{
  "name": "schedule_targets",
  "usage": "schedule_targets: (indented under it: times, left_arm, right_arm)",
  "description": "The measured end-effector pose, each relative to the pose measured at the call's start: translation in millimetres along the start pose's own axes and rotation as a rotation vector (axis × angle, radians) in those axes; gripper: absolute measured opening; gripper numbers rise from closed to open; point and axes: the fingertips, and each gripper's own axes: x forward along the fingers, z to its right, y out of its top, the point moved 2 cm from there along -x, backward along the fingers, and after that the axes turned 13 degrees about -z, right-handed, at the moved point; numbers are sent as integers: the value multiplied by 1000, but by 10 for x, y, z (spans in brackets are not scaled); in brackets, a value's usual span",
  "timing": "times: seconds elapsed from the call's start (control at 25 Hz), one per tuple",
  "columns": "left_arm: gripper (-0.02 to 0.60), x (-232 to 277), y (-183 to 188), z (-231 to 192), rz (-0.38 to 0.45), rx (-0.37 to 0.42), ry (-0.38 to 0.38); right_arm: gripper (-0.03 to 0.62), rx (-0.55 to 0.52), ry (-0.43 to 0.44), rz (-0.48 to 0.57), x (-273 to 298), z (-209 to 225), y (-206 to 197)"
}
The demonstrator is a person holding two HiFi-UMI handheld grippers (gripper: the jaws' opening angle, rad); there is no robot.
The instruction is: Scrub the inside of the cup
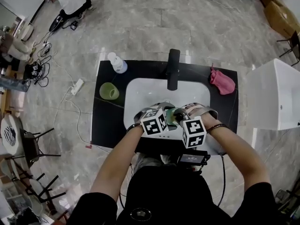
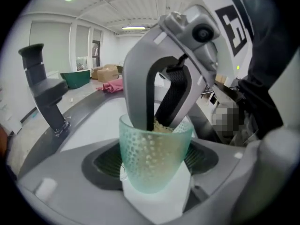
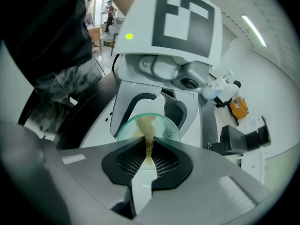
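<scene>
Left gripper (image 2: 153, 175) jaws clamp cup (image 2: 154, 149) — mouth faces right gripper (image 3: 146, 159), jaws pinching sponge (image 3: 146, 125) inside.

- Black tabletop (image 1: 104, 123), white sink (image 1: 140, 89) set in its middle.
- Black faucet (image 1: 173, 69) upright at the sink's far edge.
- Pink cloth (image 1: 221, 82) crumpled on the tabletop, right of the sink.
- Green round item (image 1: 108, 91) on the tabletop, left of the sink.
- White bottle (image 1: 117, 63) at the far-left corner, near the green item.
- White power strip (image 1: 77, 86) on the marble floor (image 1: 140, 18), left of the tabletop.
</scene>
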Motion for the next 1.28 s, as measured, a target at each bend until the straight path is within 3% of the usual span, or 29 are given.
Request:
schedule_targets:
  times: [0.24, 0.44, 0.72, 0.92, 1.28]
  left_arm:
    - [376, -1, -2, -53, -12, 38, 142]
    - [376, -10, -11, -102, -27, 72, 281]
    - [377, -74, -29, -225, -17, 72, 453]
    - [376, -154, 0, -337, -6, 78, 603]
    - [376, -324, 49, -408, -5, 136, 851]
  right_arm:
    - [41, 317, 97, 33, 18, 26, -23]
    - [41, 588, 235, 84, 17, 64, -30]
    - [41, 876, 378, 161, -38, 263, -38]
    - [40, 1163, 551, 252, -27, 362, -83]
    - [40, 1551, 849, 429, -107, 475, -72]
